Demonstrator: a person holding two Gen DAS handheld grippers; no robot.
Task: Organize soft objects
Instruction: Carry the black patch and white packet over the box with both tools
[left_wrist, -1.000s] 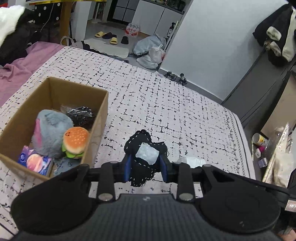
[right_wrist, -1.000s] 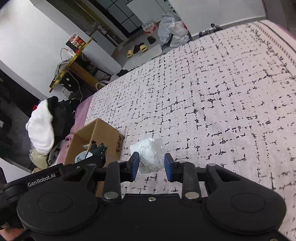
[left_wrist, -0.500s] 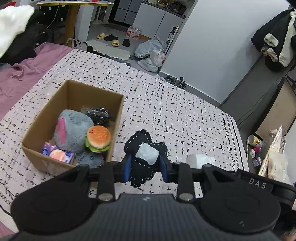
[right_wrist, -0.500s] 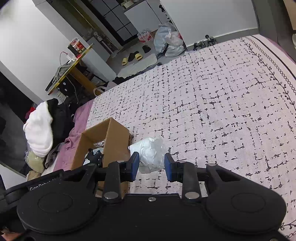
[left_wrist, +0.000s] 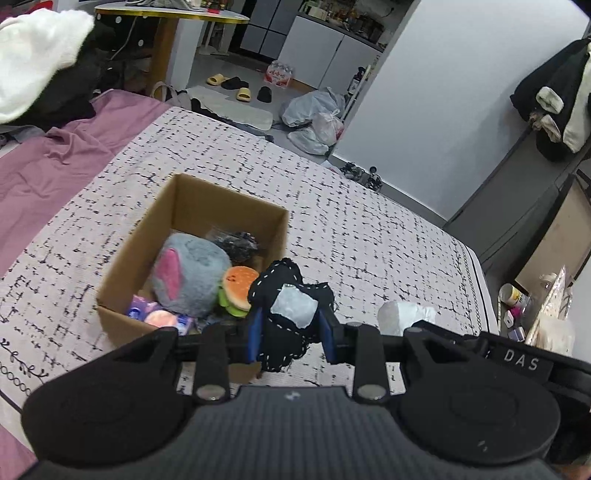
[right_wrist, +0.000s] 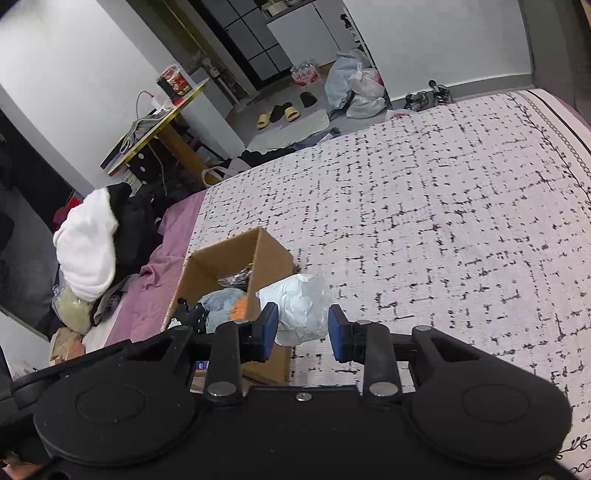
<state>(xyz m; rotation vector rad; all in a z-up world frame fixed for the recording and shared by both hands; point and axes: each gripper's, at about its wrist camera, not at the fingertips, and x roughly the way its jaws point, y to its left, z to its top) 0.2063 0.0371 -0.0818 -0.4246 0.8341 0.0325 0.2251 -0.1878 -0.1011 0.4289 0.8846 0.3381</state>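
Black white-stitched plush (left_wrist: 284, 317) bears a pale grey patch.

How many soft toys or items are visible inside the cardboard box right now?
4 visible: grey plush, burger toy, black bundle at the back, colourful packet at the front. More may be hidden beneath.

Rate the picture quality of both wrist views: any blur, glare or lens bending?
Left wrist: sharp, even indoor light, no glare; fisheye bows the wall edges; black stitched plush crisp in the left tongs. Right wrist: sharp too, bed edge curves strongly; white wrapped bundle slightly bright, not blown out.
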